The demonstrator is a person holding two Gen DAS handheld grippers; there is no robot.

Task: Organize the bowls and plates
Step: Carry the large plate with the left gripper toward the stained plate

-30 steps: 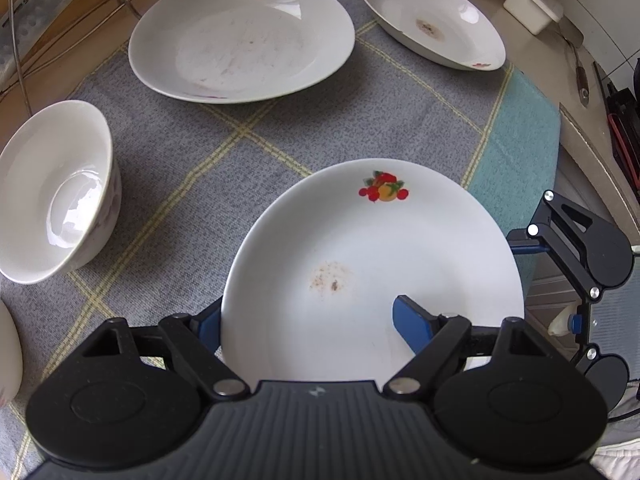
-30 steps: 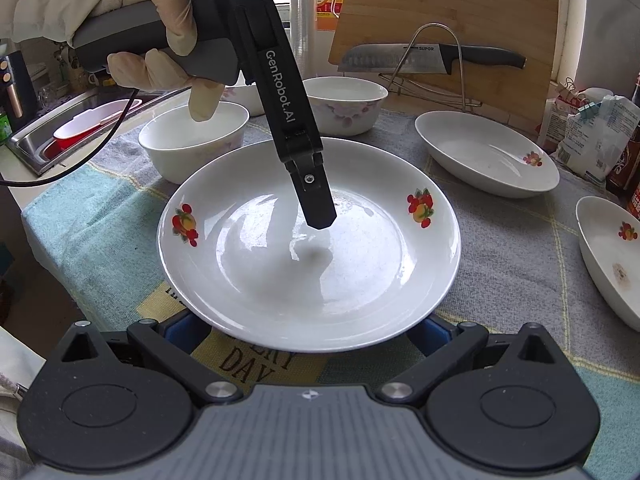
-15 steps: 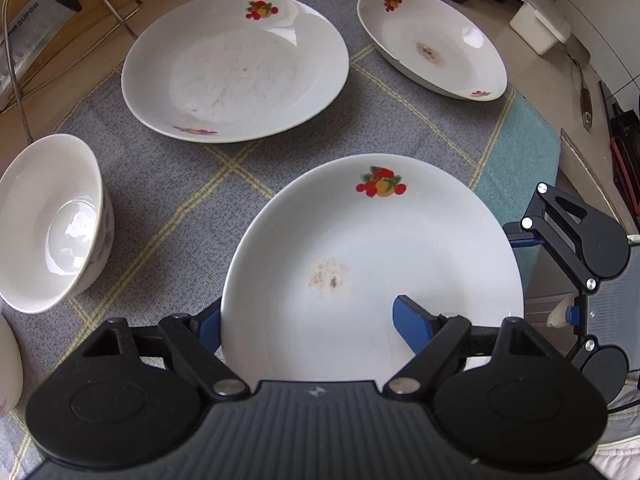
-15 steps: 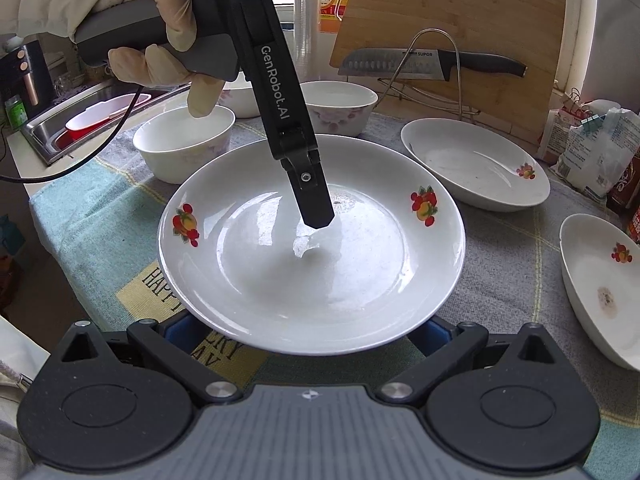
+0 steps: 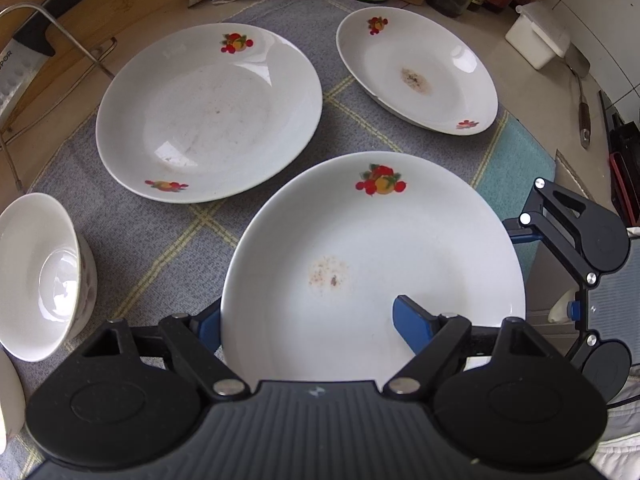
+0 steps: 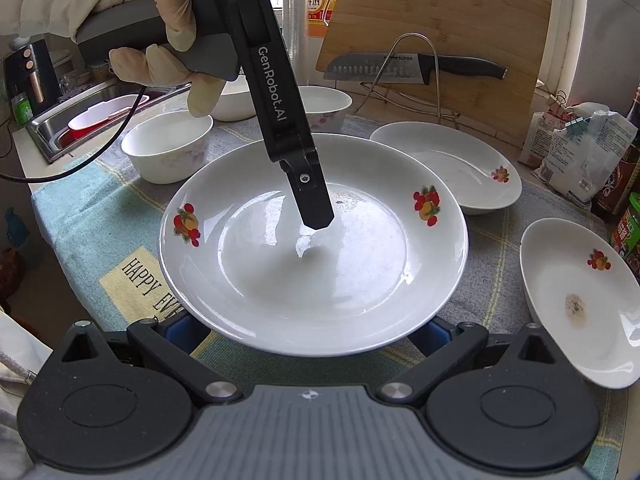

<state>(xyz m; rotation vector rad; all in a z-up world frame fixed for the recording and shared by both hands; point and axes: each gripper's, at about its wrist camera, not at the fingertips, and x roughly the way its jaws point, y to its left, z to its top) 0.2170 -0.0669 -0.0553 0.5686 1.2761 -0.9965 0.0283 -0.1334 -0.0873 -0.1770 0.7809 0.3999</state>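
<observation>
in the left wrist view, a white held plate (image 5: 372, 264) with a fruit print and a brownish stain near its middle, clamped in the left tongs (image 5: 308, 320): one blue pad (image 5: 412, 324) pressed on the inner face, the other finger tucked behind the rim at the left. over the near end of the grey checked cloth (image 5: 168, 240) on the table; cannot tell whether lifted clear of it.

from the right wrist view, the same plate just ahead of the right tongs (image 6: 308, 336), both blue fingers running in beneath its near rim and hidden there. cannot tell whether apart or clamped. one dark finger of the left tongs slanting down into the well of the plate, its handle gripped by a gloved hand (image 6: 160, 40) at the upper left.

beyond the held plate, a large plate (image 5: 208, 112) flat on the cloth, well apart from it, and a stained plate (image 5: 416, 68) to the right with a brown spot in its middle. at the left edge, a white bowl (image 5: 40, 276) on the cloth, near the large plate.

at the back of the table, a wooden cutting board (image 6: 432, 40) propped upright, with a knife (image 6: 416, 68) across a wire stand in front of it. jars and packets along the far edge. at the far left of the right wrist view, a sink (image 6: 68, 128) with a red and white container inside.
</observation>
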